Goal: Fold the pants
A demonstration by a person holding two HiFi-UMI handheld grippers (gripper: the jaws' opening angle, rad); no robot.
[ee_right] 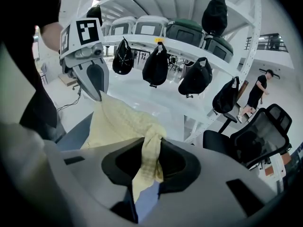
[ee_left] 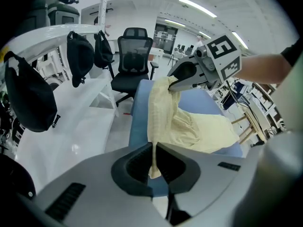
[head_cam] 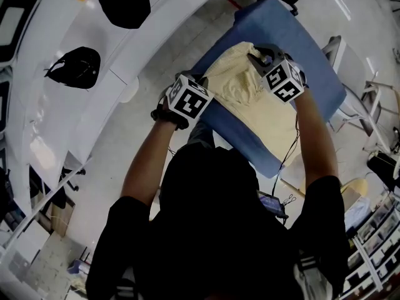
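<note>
Pale yellow pants (head_cam: pixel 253 102) lie across a blue padded table (head_cam: pixel 315 64), with one edge lifted and stretched between both grippers. My left gripper (head_cam: pixel 206 85) is at the table's left edge, my right gripper (head_cam: pixel 259 56) over the far end of the cloth. In the left gripper view, the left gripper (ee_left: pixel 155 151) is shut on a thin fold of the pants (ee_left: pixel 163 112), and the right gripper (ee_left: pixel 189 74) pinches the other corner. In the right gripper view, the right gripper (ee_right: pixel 150 151) is shut on a bunched wad of the pants (ee_right: pixel 120 122), opposite the left gripper (ee_right: pixel 90 77).
White shelving (head_cam: pixel 159 33) runs along the left with black bags (head_cam: pixel 125 4) hanging from it. A black office chair (ee_left: pixel 133 56) stands beyond the table's far end. A person (ee_right: pixel 259 91) stands far off. Frames and cables (head_cam: pixel 375 105) crowd the right side.
</note>
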